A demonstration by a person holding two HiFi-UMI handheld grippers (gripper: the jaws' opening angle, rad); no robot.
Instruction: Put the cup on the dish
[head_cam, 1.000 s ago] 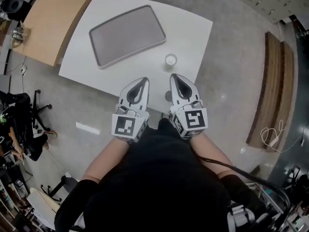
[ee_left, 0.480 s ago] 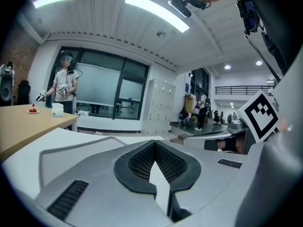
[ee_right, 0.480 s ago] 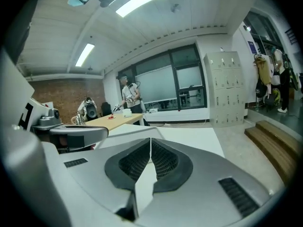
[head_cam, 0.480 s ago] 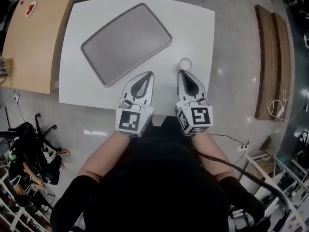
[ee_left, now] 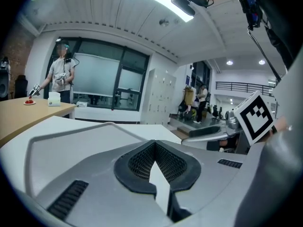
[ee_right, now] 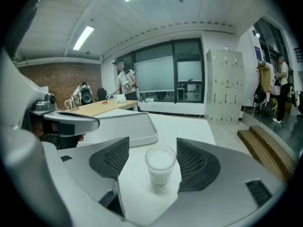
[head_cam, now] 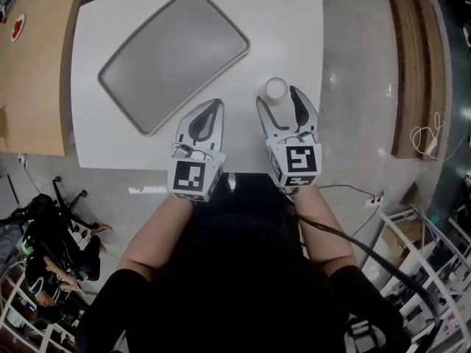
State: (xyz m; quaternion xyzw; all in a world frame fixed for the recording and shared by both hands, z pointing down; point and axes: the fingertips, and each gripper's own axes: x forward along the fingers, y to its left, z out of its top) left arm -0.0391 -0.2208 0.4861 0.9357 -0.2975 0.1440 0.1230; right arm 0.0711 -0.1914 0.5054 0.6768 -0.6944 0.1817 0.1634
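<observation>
A small clear cup (head_cam: 275, 88) with a white inside stands upright on the white table (head_cam: 294, 20), right of the grey rectangular dish (head_cam: 173, 54), which is a shallow tray. My right gripper (head_cam: 280, 98) reaches over the table's near edge. Its jaws are opening and flank the cup without touching it. In the right gripper view the cup (ee_right: 160, 163) sits between the ribbed pads (ee_right: 112, 157), with the dish (ee_right: 127, 126) behind on the left. My left gripper (head_cam: 213, 106) is shut and holds nothing, hovering near the dish's near corner; its pads (ee_left: 142, 162) meet at the tips.
A wooden table (head_cam: 33, 72) adjoins the white one on the left. A wooden bench (head_cam: 412, 65) stands on the floor to the right. Office chairs (head_cam: 44, 226) crowd the floor at lower left. A person (ee_left: 60, 77) stands far off by the windows.
Both grippers have moved forward over the table's near edge. The right gripper's jaws, shut before, now stand apart on either side of the cup. The left gripper stays shut.
</observation>
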